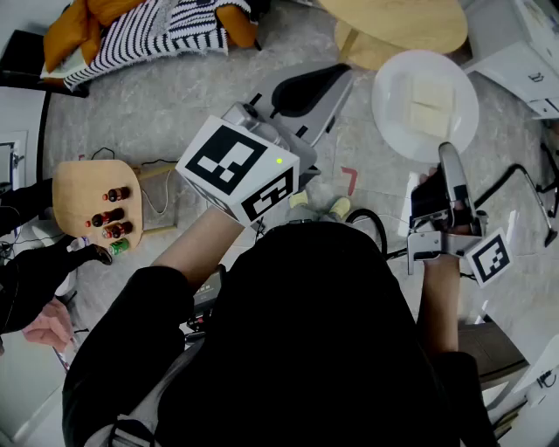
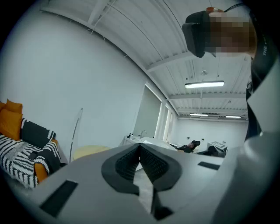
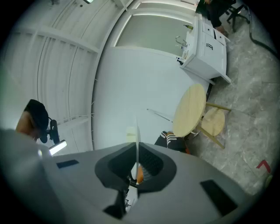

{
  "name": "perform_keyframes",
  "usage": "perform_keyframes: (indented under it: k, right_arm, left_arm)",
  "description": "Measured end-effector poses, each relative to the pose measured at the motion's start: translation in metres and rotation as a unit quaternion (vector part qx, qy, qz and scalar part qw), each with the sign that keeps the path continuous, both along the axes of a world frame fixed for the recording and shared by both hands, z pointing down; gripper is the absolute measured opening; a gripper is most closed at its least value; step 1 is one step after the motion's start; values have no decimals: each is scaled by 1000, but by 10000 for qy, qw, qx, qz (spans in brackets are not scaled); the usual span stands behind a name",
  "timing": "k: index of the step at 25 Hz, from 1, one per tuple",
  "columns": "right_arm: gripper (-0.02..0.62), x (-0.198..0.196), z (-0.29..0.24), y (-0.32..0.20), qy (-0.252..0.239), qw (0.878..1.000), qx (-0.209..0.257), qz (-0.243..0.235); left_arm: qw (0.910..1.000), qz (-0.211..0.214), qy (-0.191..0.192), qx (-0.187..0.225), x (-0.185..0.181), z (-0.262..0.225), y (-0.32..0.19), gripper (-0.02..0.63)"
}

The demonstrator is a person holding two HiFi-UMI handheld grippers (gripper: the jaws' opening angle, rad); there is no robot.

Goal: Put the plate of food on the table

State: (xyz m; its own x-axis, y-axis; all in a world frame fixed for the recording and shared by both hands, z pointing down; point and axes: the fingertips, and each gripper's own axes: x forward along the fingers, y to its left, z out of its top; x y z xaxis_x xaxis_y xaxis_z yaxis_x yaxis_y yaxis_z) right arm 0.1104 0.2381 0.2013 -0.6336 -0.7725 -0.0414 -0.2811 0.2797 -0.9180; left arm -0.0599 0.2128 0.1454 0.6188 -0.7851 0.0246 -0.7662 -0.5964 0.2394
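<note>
Plate of food [image 1: 425, 105], white with pale square slices on it, is held in the air above the floor, near the edge of the round wooden table [image 1: 397, 22] but not on it. The right gripper [image 1: 448, 155] pinches its near rim, the thin edge standing between the jaws. The left gripper [image 2: 140, 146] has its jaws pressed together on nothing.

Left gripper [image 2: 140, 148] and right gripper [image 3: 136, 151]: grey bodies, black ribbed pads [image 2: 155, 164] on the jaws; each carries a white cube [image 1: 236, 170] with black square markers. Person: black top [image 1: 323, 332].
</note>
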Motion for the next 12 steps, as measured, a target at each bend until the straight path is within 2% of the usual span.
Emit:
perform_keyframes:
  k: [12]
  right_arm:
    - [20,-3,0,-1,-47,9999,-85,52]
  left_arm:
    - [10000,18,-33,-38,-3,0,0,6]
